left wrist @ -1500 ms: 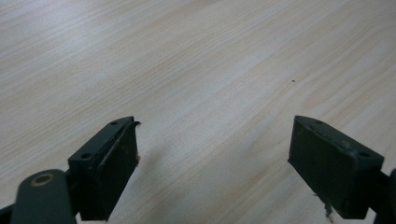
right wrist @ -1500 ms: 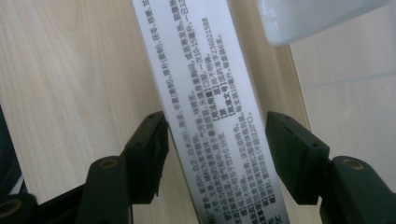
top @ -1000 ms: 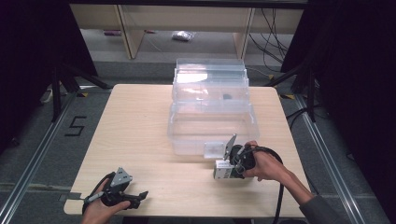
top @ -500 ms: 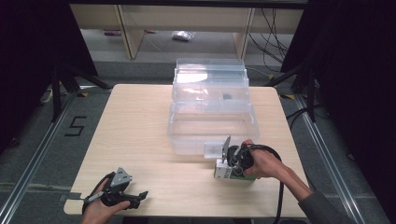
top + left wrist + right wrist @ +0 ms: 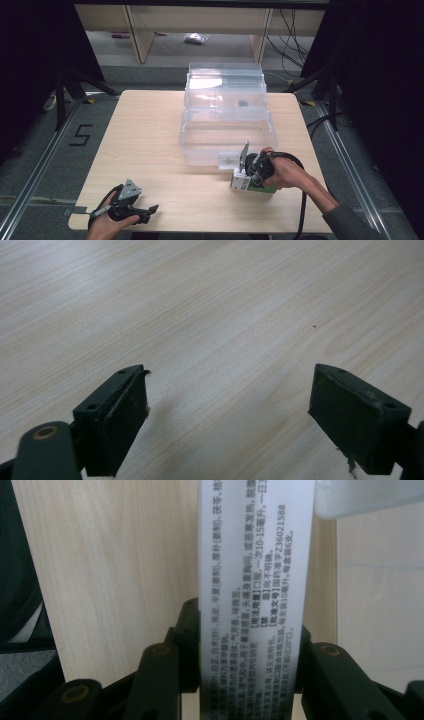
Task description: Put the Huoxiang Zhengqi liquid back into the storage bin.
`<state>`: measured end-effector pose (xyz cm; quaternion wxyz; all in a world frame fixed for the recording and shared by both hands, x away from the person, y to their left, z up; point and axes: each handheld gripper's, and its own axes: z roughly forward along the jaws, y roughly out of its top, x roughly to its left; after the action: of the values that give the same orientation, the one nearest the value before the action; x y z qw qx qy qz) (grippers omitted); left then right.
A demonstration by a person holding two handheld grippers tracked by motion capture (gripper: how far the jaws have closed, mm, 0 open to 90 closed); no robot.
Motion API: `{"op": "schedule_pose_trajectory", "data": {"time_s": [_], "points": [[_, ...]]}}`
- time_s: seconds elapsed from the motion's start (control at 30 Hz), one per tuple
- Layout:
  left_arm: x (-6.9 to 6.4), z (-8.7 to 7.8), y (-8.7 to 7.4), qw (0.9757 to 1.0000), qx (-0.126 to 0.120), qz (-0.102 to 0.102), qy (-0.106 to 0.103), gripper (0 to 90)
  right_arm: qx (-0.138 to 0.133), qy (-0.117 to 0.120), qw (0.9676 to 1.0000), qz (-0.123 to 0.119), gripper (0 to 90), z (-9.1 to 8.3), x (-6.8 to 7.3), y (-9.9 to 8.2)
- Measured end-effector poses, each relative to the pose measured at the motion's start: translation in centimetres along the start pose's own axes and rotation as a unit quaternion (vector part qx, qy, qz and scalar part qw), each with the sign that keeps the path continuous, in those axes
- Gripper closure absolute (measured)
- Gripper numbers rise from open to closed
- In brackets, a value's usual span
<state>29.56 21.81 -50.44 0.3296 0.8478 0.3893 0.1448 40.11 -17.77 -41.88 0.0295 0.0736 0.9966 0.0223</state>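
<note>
Wooden table (image 5: 150, 130), light grain, mostly bare across the left half. At centre back, clear plastic storage bin (image 5: 227, 132), three stepped tiers, open-topped as far as can be told; one small dark item (image 5: 243, 104) in the middle tier, too small to identify. Near tier looks empty. Just in front of the bin's near right corner, right gripper (image 5: 242, 169) clamped on a white medicine box (image 5: 240, 181) with a green lower edge, box resting on or barely off the table; jaws have just been closing, now tight. In the right gripper view, both black pads pressed flat against the sides of the medicine box (image 5: 255, 605), printed dosage text running lengthwise, bin's frosted corner (image 5: 370, 497) at upper right. Left gripper (image 5: 145, 214) at the near left table edge, well apart from everything; jaws spread wide over bare wood (image 5: 225, 315), nothing between them. Judgement: grasp secured, lift and placement into the bin not yet done, roughly a third along. Obstacle: bin's front wall stands between box and compartment, so clearance over the rim needed. Beyond the table, shelving with a small bagged object (image 5: 194, 38), cables, floor mark "5" (image 5: 81, 136).
</note>
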Motion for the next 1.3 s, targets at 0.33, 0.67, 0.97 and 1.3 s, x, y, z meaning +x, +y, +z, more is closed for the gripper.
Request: {"op": "schedule_pose_trajectory", "data": {"time_s": [0.33,0.67,0.97,1.3], "points": [[0.0,0.0,0.0,1.0000,-0.001,0.000,0.001,15.1,-0.013,0.000,0.9999,-0.005,63.9,-1.8,-0.4,0.0],[0.0,0.1,0.0,1.0000,-0.001,0.000,0.001,15.2,-0.022,-0.005,0.9997,0.001,63.9,-4.3,-1.0,-0.2],[0.0,0.0,0.0,1.0000,0.000,-0.001,0.000,15.1,-0.036,-0.004,0.9991,-0.020,63.8,-6.1,-1.9,0.1],[0.0,0.0,0.0,1.0000,-0.004,-0.003,0.001,15.1,-0.037,0.000,0.9987,-0.035,63.9,-8.1,-2.7,0.6]]}}
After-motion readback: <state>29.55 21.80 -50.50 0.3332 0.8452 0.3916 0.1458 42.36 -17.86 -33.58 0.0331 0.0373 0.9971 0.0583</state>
